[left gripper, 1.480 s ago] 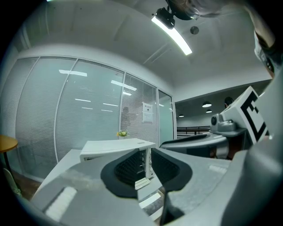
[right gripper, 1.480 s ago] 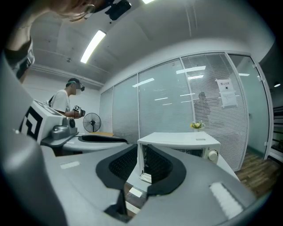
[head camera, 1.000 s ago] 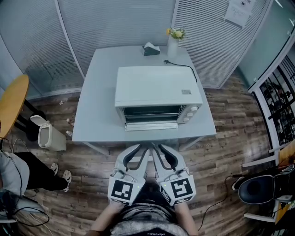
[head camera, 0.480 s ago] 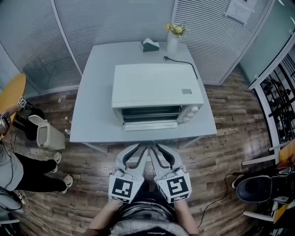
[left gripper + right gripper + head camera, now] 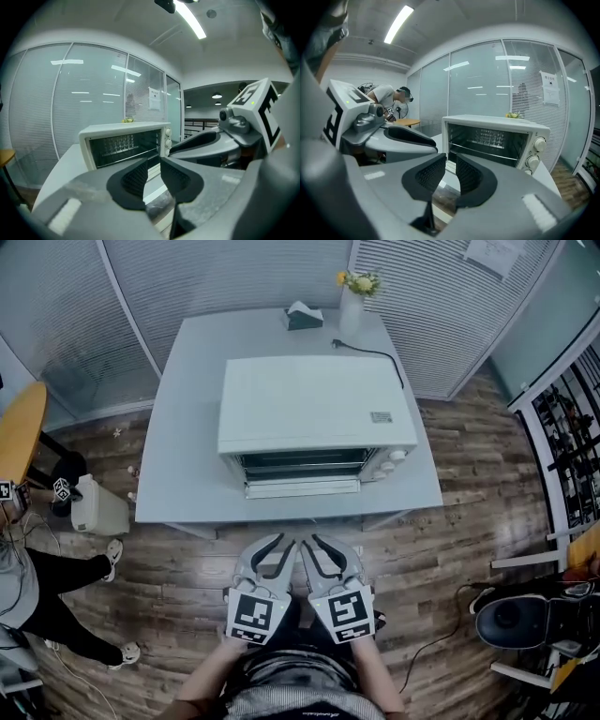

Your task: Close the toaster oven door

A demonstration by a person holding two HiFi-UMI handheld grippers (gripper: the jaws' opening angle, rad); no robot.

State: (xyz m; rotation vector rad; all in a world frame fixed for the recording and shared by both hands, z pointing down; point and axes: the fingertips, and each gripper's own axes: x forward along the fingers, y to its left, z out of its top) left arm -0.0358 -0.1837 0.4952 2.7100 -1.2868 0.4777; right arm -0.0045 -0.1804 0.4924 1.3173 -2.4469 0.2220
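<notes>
The toaster oven (image 5: 317, 413) sits in the middle of the worktop (image 5: 183, 427). Its door (image 5: 302, 487) is dropped open and lies flat out towards me, near the front edge. My left gripper (image 5: 281, 545) and right gripper (image 5: 317, 544) hang side by side, short of the worktop and clear of the door. Each has its jaws a narrow gap apart with nothing between them.

I judge the door to be a stiff glass-and-metal flap on a bottom hinge, light to swing but smooth. I would not pinch the glass. I would get under the front lip or handle bar and lift it up and in. The oven looks light enough to slide back, so the push should be gentle.
</notes>
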